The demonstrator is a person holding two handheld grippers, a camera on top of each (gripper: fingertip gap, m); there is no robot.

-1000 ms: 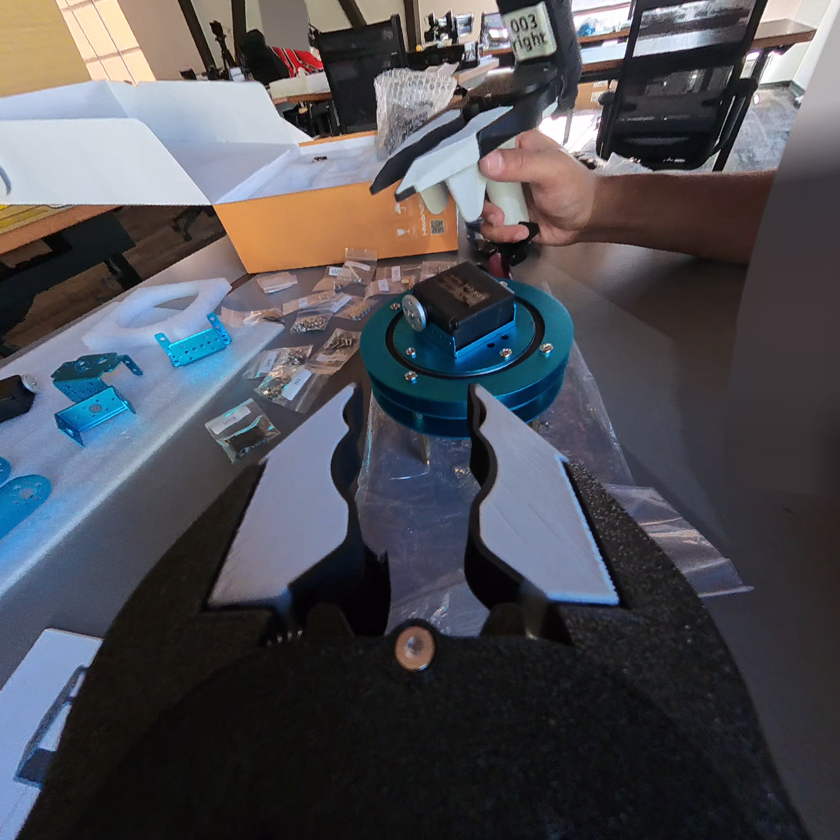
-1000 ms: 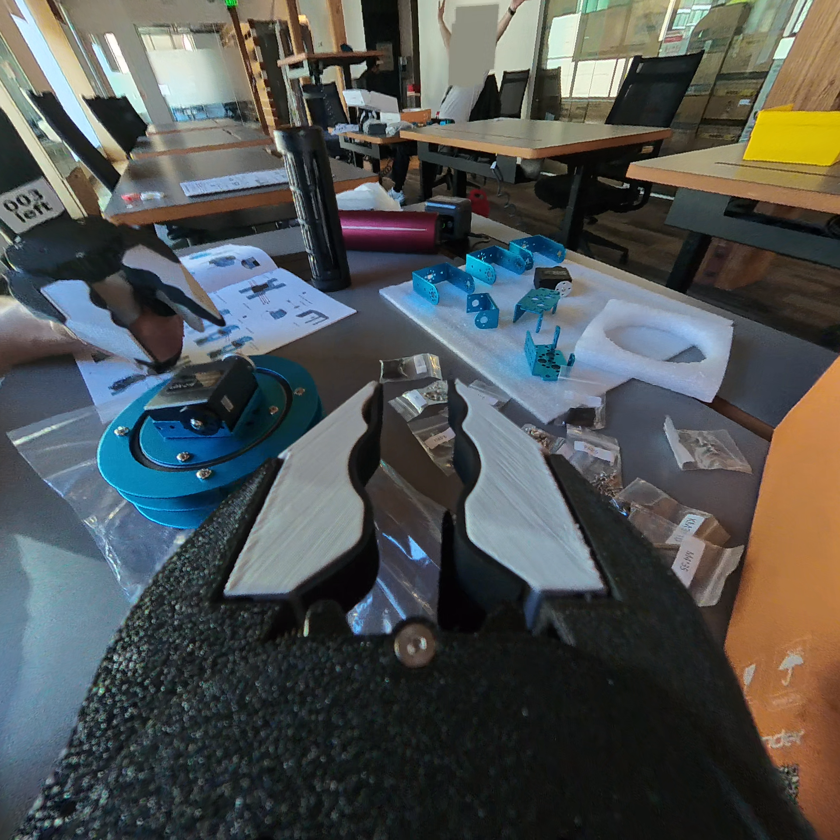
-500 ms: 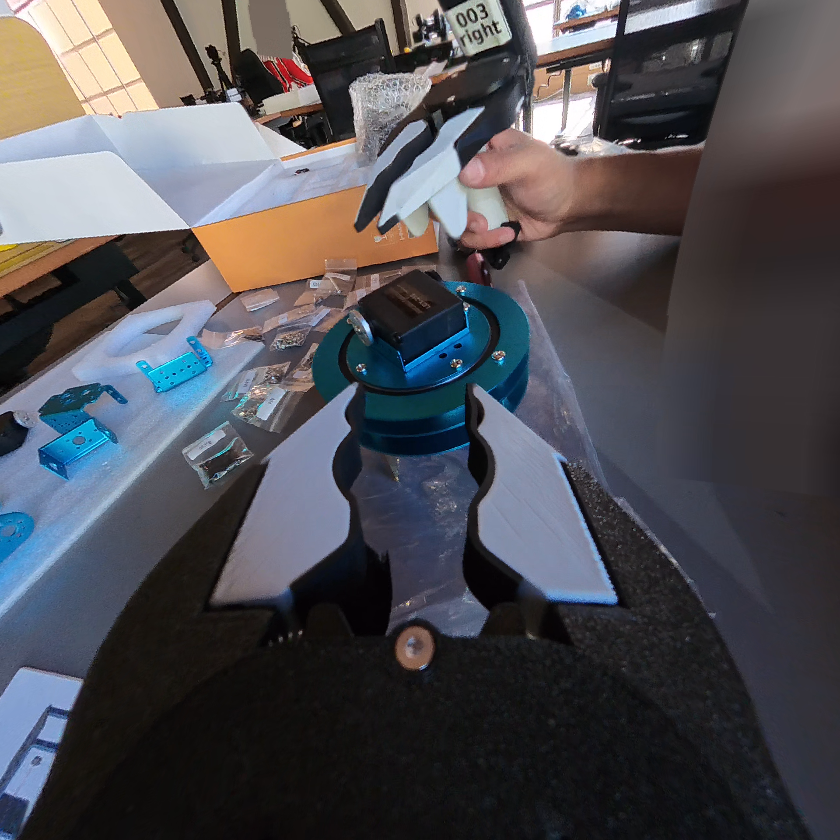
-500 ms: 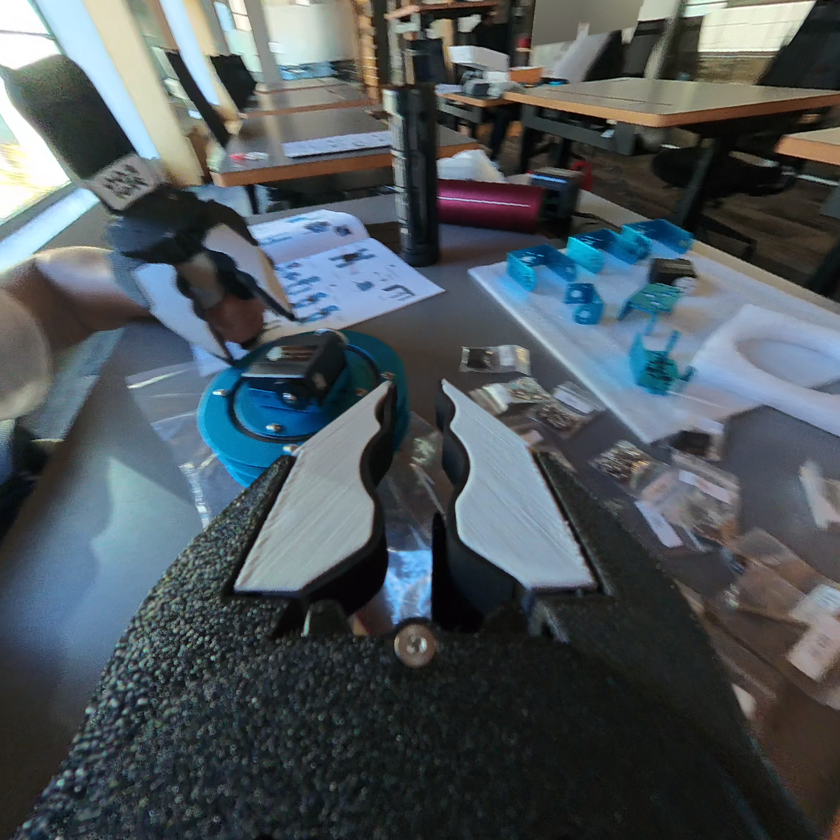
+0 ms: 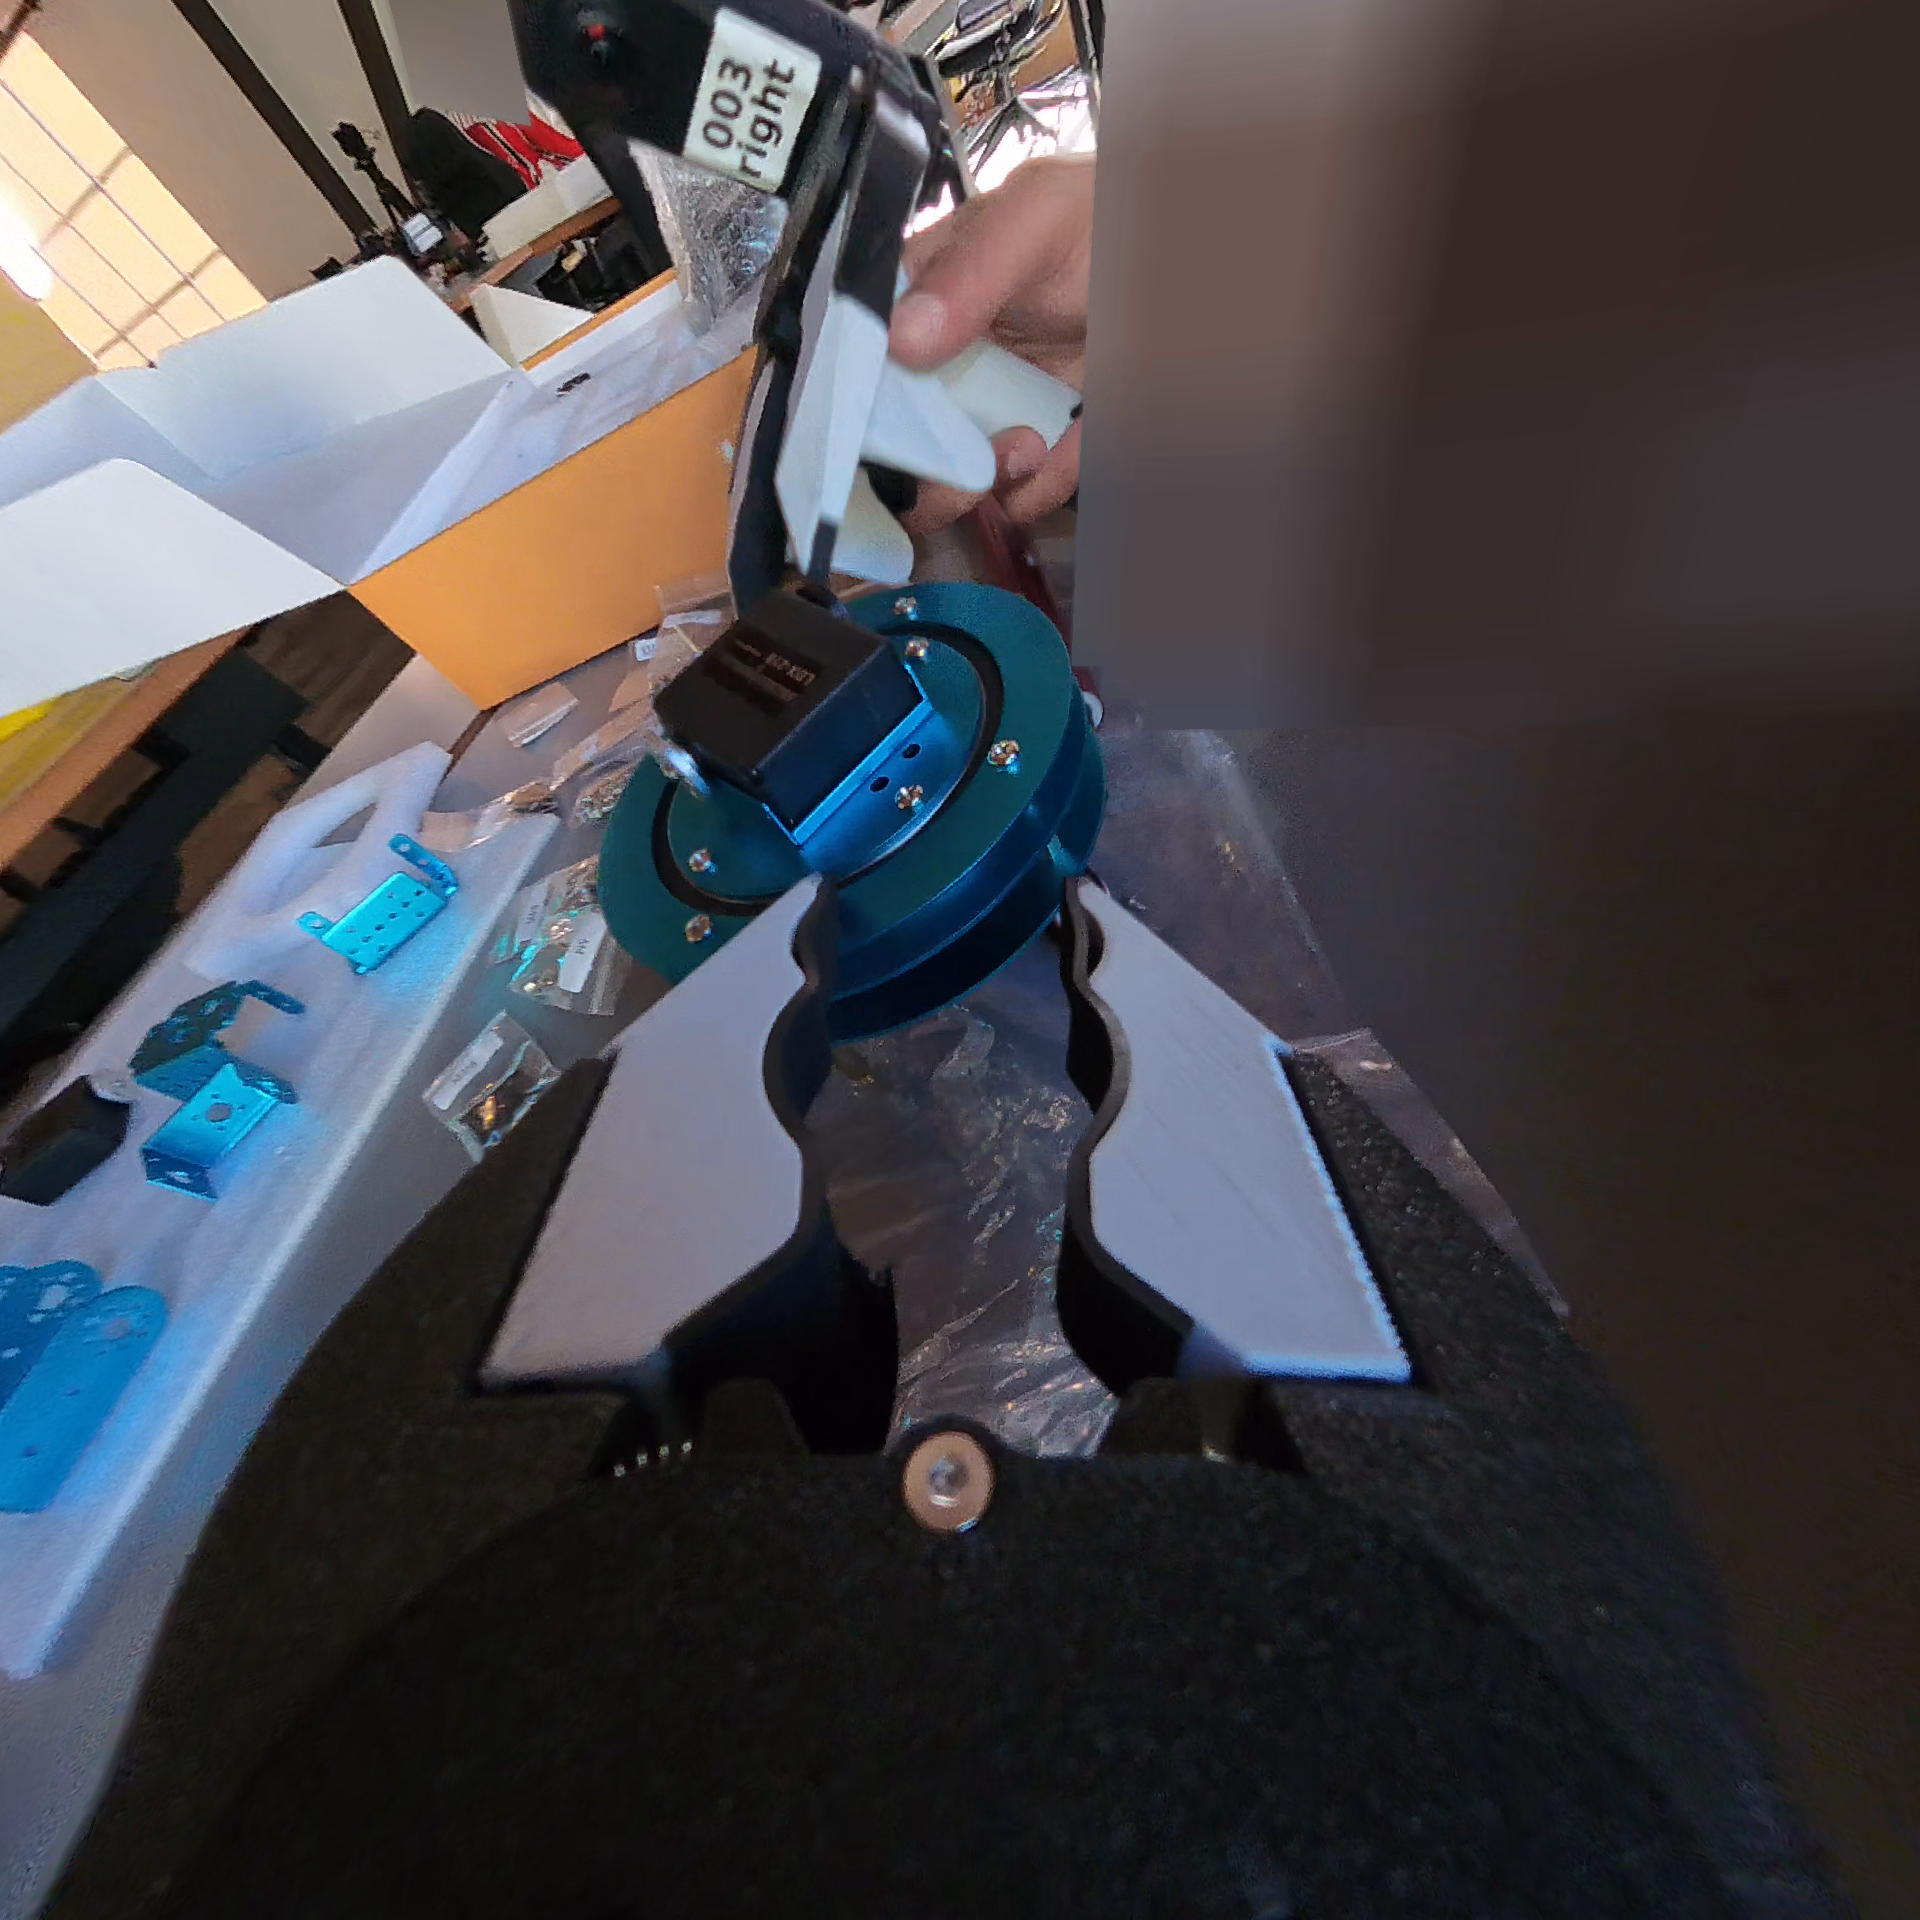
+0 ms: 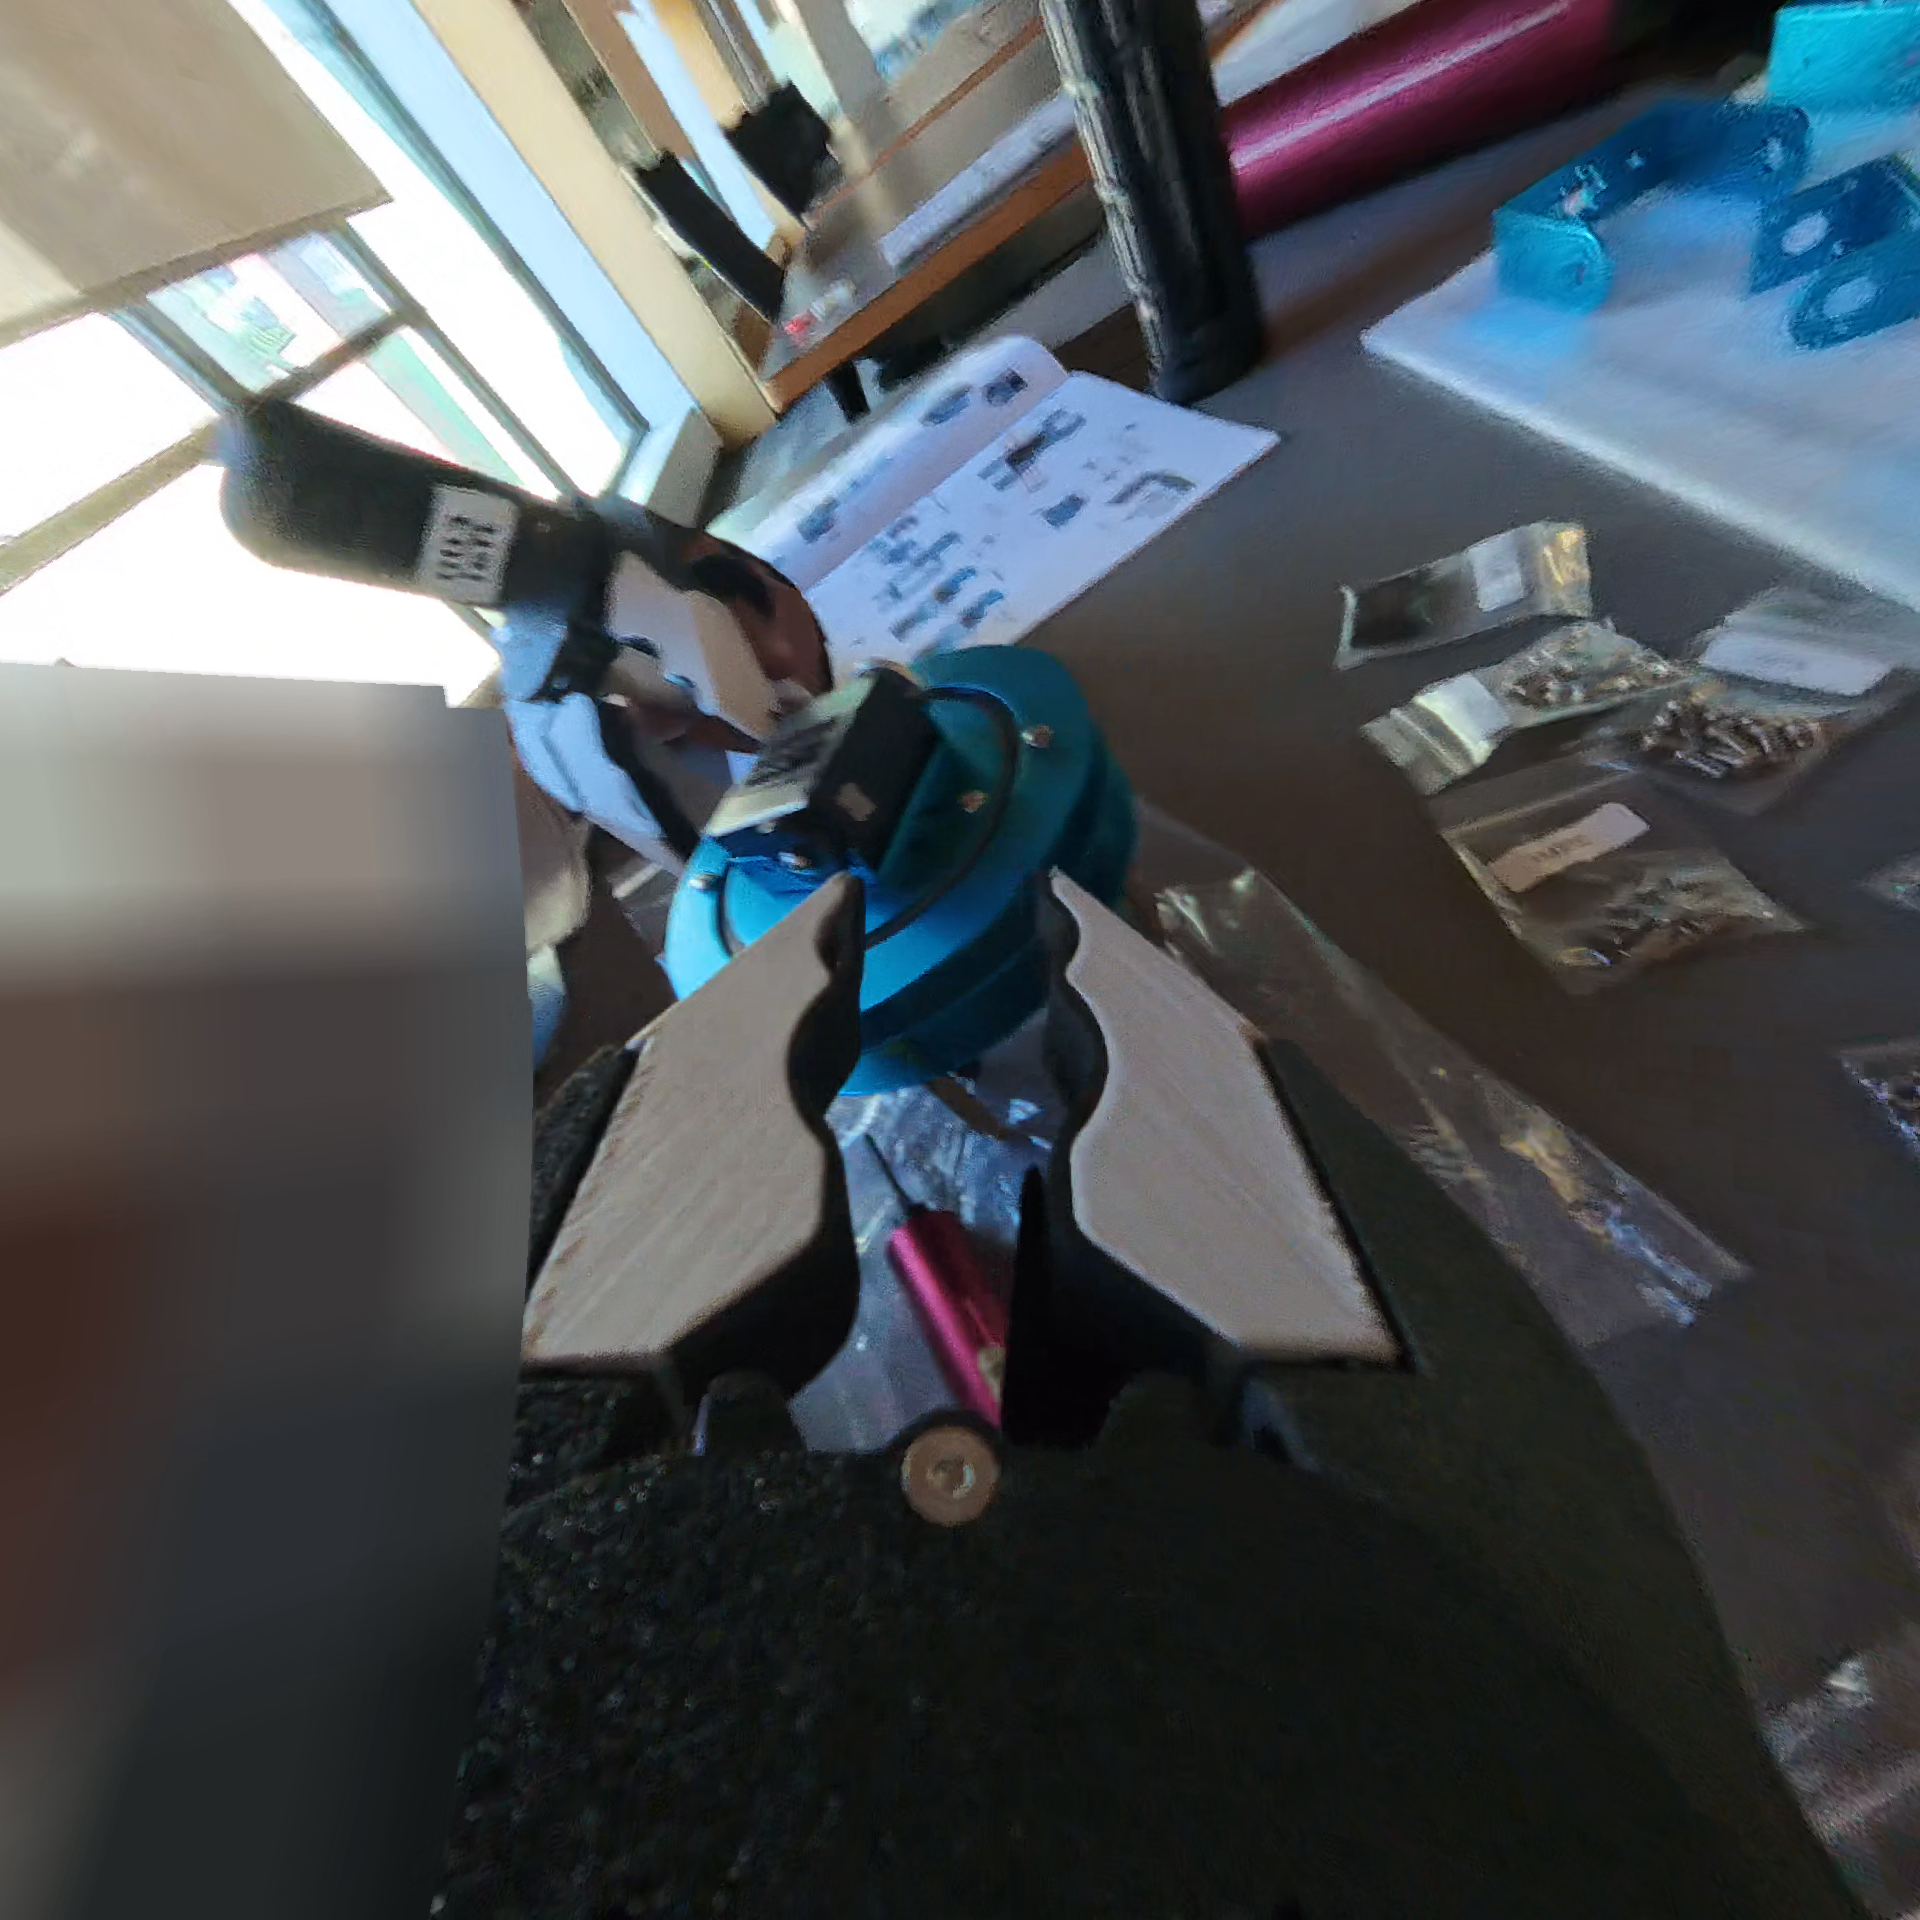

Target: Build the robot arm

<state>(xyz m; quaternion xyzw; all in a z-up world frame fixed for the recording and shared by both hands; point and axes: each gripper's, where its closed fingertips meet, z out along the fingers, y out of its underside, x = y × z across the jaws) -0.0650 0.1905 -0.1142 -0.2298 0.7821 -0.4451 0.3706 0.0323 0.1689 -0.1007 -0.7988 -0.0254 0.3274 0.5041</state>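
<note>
A round blue base [image 5: 1029, 665] with a black servo [image 5: 790, 696] bolted on top sits on a clear plastic bag [image 5: 966, 1164]. My left gripper [image 5: 945, 904] is open and empty, its tips straddling the base's near rim. My right gripper [image 5: 805, 582], held by a hand, points down at the servo's far end. In the right wrist view, my right gripper [image 6: 951, 904] is open and empty at the base [image 6: 1049, 748], close to the servo [image 6: 873, 758]. The left gripper [image 6: 790, 707] is at the servo's other side. A pink rod [image 6: 945, 1309] lies under the right fingers.
An open orange box [image 5: 561, 561] stands behind the base. Blue brackets [image 5: 384, 920] lie on a white foam sheet [image 5: 343, 1039]. Small bags of screws [image 6: 1610, 727] are scattered beside the base. A printed manual [image 6: 997, 520] and a black cylinder [image 6: 1164, 208] are farther off. Across from one pair of fingers to the other is roughly 11 centimetres. My right tips are roughly 10 centimetres from the pink rod [image 6: 945, 1309].
Both grippers have closed in on the blue base from opposite sides. The right gripper swung down over the servo and its jaws opened a little wider. The left jaws kept their gap.
</note>
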